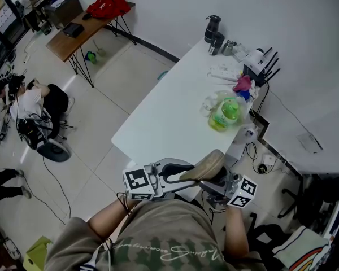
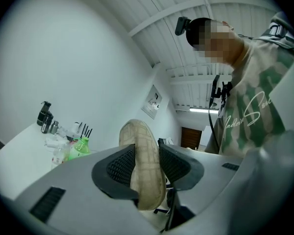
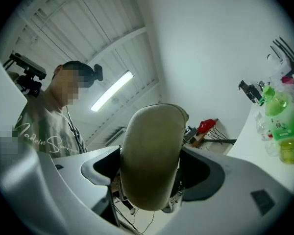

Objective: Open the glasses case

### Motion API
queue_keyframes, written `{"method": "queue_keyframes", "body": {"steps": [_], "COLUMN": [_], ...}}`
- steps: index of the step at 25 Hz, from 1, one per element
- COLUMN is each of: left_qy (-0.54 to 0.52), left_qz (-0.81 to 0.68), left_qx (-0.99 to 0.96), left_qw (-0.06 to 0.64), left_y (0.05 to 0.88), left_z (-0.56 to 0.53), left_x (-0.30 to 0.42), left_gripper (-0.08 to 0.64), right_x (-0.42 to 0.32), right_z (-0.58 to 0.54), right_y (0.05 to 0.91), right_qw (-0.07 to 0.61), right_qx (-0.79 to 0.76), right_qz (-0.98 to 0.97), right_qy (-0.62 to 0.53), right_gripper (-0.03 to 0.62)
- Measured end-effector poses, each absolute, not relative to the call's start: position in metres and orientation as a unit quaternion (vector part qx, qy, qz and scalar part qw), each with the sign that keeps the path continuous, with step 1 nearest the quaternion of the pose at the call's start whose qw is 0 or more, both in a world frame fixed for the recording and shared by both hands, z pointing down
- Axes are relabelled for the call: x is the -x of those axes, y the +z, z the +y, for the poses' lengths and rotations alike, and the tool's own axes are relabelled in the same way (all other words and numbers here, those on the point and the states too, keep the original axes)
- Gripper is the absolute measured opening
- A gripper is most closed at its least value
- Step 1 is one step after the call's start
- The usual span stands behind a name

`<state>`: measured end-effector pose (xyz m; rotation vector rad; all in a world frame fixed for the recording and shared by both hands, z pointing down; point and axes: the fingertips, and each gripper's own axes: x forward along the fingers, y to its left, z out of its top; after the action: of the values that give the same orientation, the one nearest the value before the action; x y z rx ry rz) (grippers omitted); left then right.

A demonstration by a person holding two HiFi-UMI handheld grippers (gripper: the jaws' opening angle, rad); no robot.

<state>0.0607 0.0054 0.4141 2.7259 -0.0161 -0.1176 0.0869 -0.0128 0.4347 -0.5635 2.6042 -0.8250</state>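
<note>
Glasses case (image 1: pixel 204 165), beige with a faint check pattern, is hanging in the air just off the near end of the white table (image 1: pixel 158 117), in front of the person's chest and not touching the tabletop. Left gripper (image 1: pixel 181 177) is clamping one end of it. In the left gripper view both ribbed pads (image 2: pixel 120 164) are pressing on the flat sides of the case (image 2: pixel 146 175), which is standing edge-on between them and sticking out past the jaw tips. Right gripper (image 1: pixel 218 180) is gripping the other end. In the right gripper view the rounded end of the case (image 3: pixel 152 153) is filling the gap, with the dark pads (image 3: pixel 202 173) sitting against it on both sides. The two grippers are facing each other with the case spanning between them, its far end tilting up a little in the head view. The case is looking closed, with no gap visible between its halves. The person's hands are holding both grippers close to the body, marker cubes facing up. On the table's far right corner a green bottle (image 1: pixel 225 113), a pink item (image 1: pixel 243 83), a router with black antennas (image 1: pixel 259 66) and a black flask (image 1: pixel 212 28) are sitting well apart from the case. A wooden table carrying a red bag (image 1: pixel 108 6) is standing across the room.
</note>
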Motion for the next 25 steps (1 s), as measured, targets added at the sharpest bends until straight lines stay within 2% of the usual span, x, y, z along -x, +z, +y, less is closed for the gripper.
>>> {"method": "queue_keyframes", "body": {"steps": [8, 14, 17, 19, 25], "left_qy": [-0.040, 0.009, 0.000, 0.009, 0.074], "left_qz": [-0.042, -0.084, -0.106, -0.113, -0.185], "left_qx": [-0.976, -0.986, -0.980, -0.980, -0.975], "left_qw": [0.212, 0.142, 0.168, 0.166, 0.103], "left_y": [0.420, 0.436, 0.440, 0.446, 0.462], "left_z": [-0.010, -0.013, -0.022, -0.024, -0.034], "left_x": [-0.052, -0.055, -0.052, -0.053, -0.058], "left_gripper": [0.156, 0.158, 0.160, 0.161, 0.160], "right_x": [-0.088, -0.093, -0.094, -0.094, -0.093], "right_z": [-0.022, -0.024, -0.027, -0.028, -0.034], "right_y": [0.439, 0.445, 0.446, 0.449, 0.451], "right_qw": [0.176, 0.165, 0.160, 0.146, 0.079], "right_qx": [0.209, 0.228, 0.239, 0.249, 0.307], "right_qz": [0.915, 0.915, 0.916, 0.919, 0.930], "right_qy": [-0.298, -0.288, -0.281, -0.269, -0.189], "right_gripper": [0.374, 0.374, 0.374, 0.374, 0.374]}}
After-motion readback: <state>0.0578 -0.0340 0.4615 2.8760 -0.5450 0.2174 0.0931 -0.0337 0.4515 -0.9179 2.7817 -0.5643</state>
